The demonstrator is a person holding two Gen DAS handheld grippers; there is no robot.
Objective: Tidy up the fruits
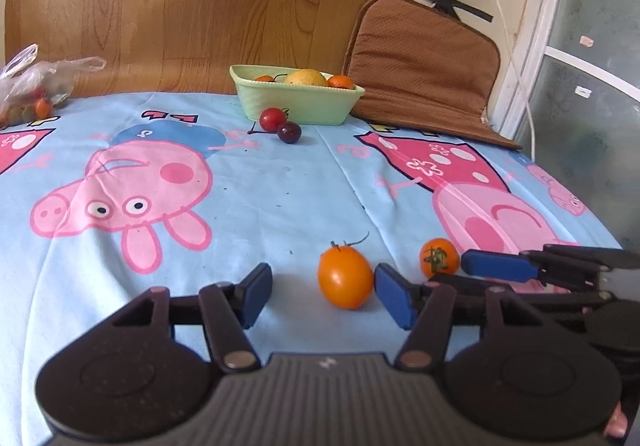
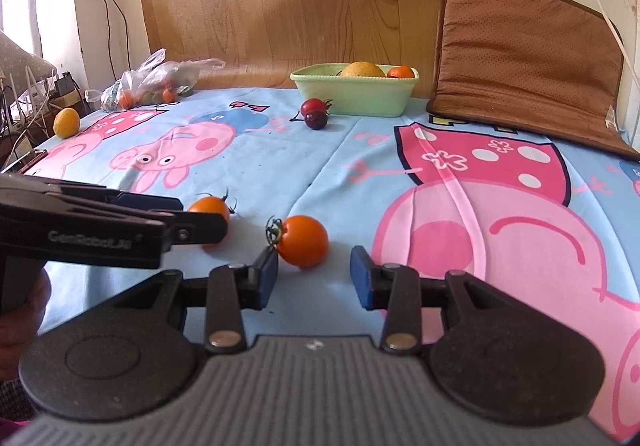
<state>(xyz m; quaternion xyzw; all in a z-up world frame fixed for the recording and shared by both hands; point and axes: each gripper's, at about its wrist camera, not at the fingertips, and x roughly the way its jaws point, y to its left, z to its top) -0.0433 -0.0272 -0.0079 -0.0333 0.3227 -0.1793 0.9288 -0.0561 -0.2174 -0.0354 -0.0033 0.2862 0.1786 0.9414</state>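
Note:
Two orange tomatoes lie on the cartoon-pig cloth. My left gripper is open, and one orange tomato sits between its fingers, close to the right pad. My right gripper is open around the other orange tomato, which touches its left pad; that tomato also shows in the left wrist view. A green basket at the back holds a yellow fruit and small orange ones. A red tomato and a dark one lie in front of the basket.
A plastic bag of small fruit sits at the back left, with a yellow fruit near the table's left edge. A brown cushion leans at the back right. A wooden board stands behind the table.

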